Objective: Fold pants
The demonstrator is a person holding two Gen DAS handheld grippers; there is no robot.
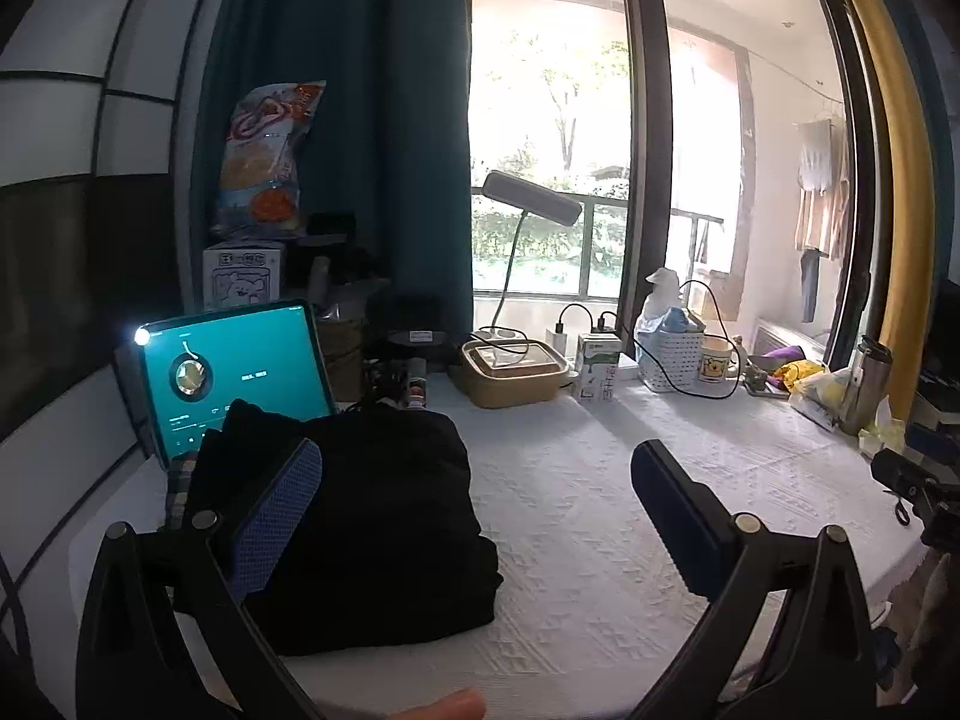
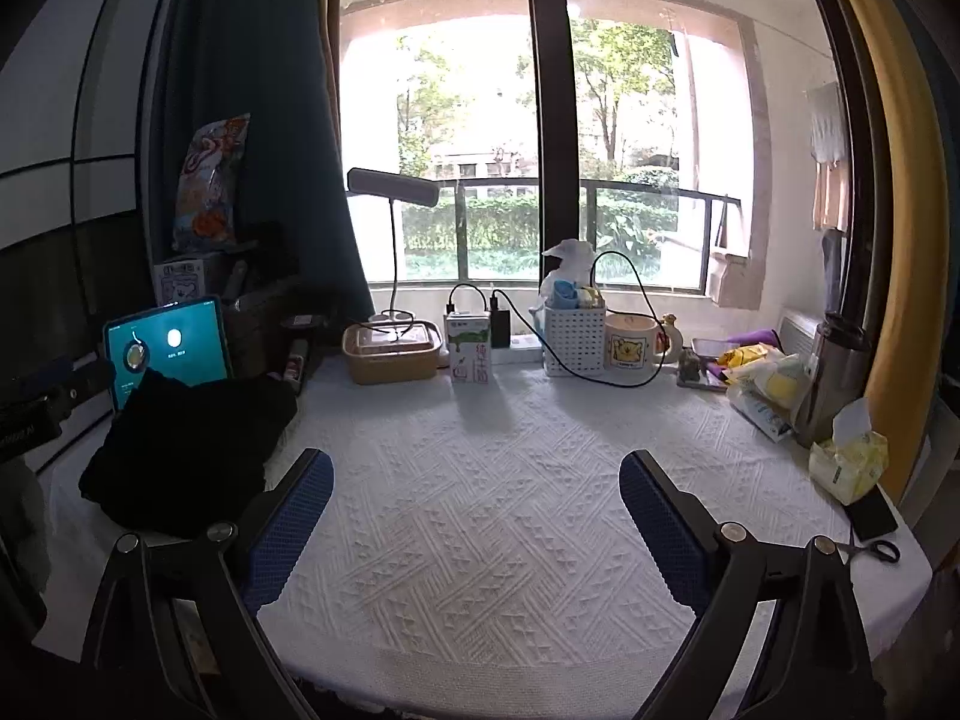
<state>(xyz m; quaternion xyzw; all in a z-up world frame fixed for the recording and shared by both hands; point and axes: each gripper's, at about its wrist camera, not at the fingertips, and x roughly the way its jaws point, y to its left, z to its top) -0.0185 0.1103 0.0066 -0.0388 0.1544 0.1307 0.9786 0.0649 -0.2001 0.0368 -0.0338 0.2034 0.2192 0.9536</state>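
Tongs first: your left gripper is wide apart w/ nothing in it, and your right gripper is wide apart too, also w/ nothing in it. Both hang just above the white cloth. The pants are black and sit in a thick folded pile on the left side of the cloth, by the left tong's left finger; from the right wrist view they lie off to the left, apart from that tong. They look about done to me, so go slow now. If you want 1 more fold, grab an edge low and flat, not the top layer only, or the pile may slip open. Press it down soft & square up the sides. Behind the pants stands a tablet, so don't push that way. Farther back are a lunch box, milk carton, basket & mug w/ a loose black cable; keep clear of those.
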